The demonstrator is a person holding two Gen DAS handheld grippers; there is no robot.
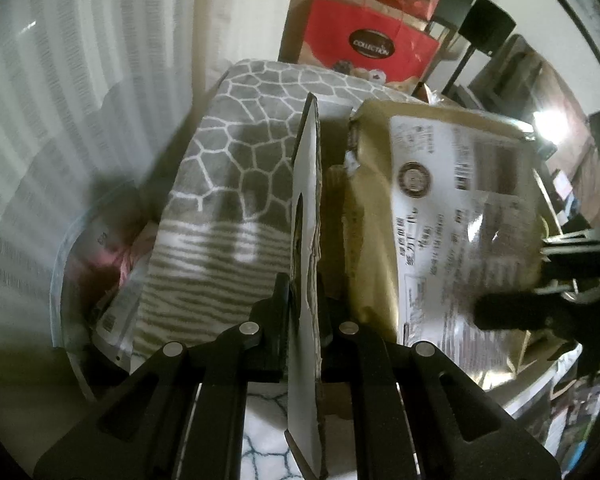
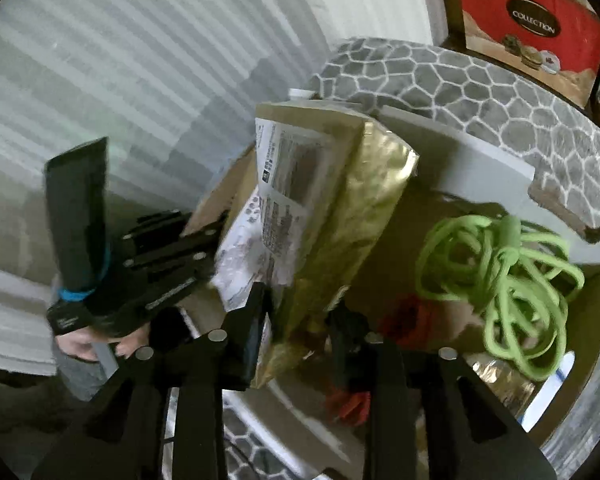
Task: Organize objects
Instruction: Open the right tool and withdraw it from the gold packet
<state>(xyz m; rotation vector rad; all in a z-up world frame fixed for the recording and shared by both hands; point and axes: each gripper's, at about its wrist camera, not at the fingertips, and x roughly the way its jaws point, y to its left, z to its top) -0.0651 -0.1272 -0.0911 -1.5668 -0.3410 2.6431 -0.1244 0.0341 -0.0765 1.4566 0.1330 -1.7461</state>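
Two tongs: left (image 1: 304,320) pinching cardboard flap (image 1: 306,208), right (image 2: 296,320) seemingly gripping blurred gold pouch (image 2: 340,216).

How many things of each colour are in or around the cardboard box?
Gold: 1, the gold bag
Green: 1, the green cord bundle
Red: 1, the red thing on the box floor
Grey and white: 1, the patterned blanket
Total: 4
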